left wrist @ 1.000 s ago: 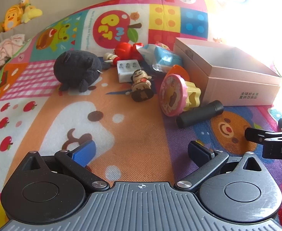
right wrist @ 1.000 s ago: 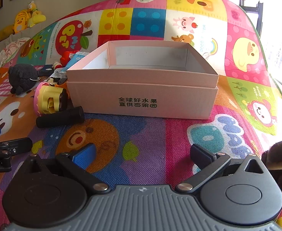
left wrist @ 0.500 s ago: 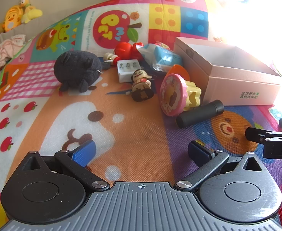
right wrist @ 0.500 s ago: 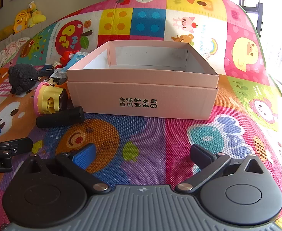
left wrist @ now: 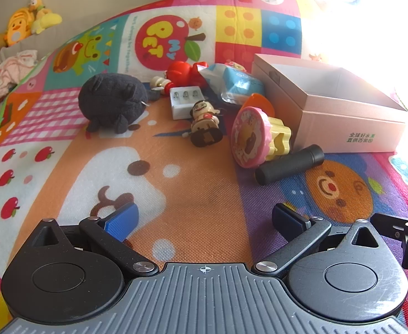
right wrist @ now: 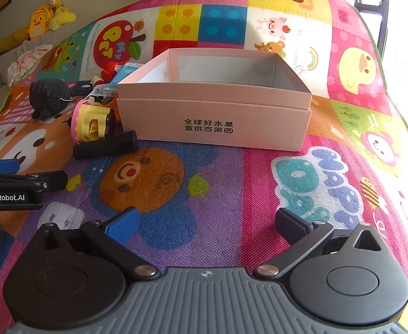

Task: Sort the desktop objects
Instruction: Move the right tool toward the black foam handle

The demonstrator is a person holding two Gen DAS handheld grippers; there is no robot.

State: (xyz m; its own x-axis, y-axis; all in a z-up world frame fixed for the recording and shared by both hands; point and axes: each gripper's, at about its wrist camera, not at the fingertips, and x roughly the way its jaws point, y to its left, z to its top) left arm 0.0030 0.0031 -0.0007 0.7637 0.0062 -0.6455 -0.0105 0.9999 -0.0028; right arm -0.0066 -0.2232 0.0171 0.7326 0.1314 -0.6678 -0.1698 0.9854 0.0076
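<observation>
1. The left gripper (left wrist: pixel 204 218) is showing a ribbed grey body flanked by two round black discs.
2. Silver screws are pinning its black linkage arms, and one finger pad (left wrist: pixel 122 220) is showing blue.
3. The right gripper (right wrist: pixel 206 221) is looking identical, blue pad (right wrist: pixel 123 225) included.
4. White "GenRobot.AI" lettering is marking the left gripper's black side.

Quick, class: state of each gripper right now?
Left gripper: open, holding nothing.
Right gripper: open, holding nothing.
</observation>
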